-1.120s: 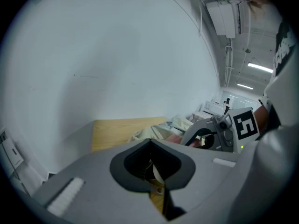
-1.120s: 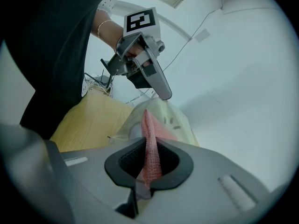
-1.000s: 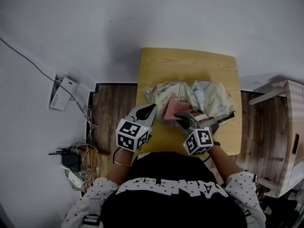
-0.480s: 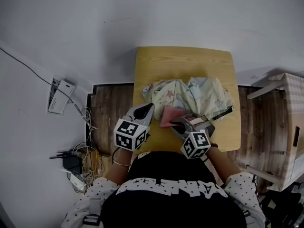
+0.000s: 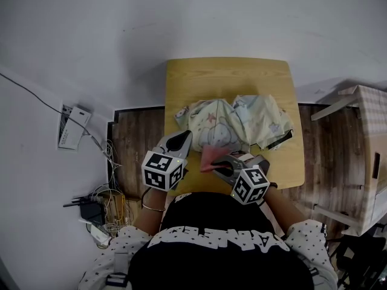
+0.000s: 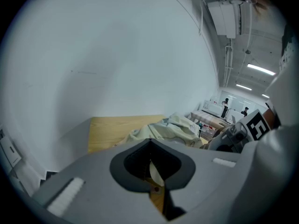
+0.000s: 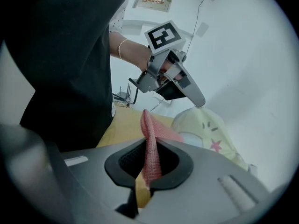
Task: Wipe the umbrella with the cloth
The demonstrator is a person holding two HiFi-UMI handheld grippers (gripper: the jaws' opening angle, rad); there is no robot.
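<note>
Umbrella point(image 5: 233, 121) of pale fabric with cartoon prints lies crumpled across the middle of a light wooden table point(image 5: 230, 77), at the centre of the head view. At the umbrella's lower left edge, the left gripper point(image 5: 183, 138) has its jaws pressed together on a fold of the fabric. The left gripper view shows a cream sliver of it in the narrow gap between the jaws. In the right gripper view the fabric rises to a small peak at that gripper's tip, in the upper middle of the frame.

Just to the right, at the lower centre of the head view, the right gripper point(image 5: 216, 164) is clamped on a pink cloth point(image 5: 207, 157). The cloth lies against the umbrella's lower edge. In the right gripper view it stands up from between the jaws as a narrow woven strip, with a red star print on the umbrella just right of it.

A person in a dark top point(image 5: 211, 246) fills the bottom of the head view. A tangle of cables point(image 5: 100, 204) lies on the floor at the lower left.
</note>
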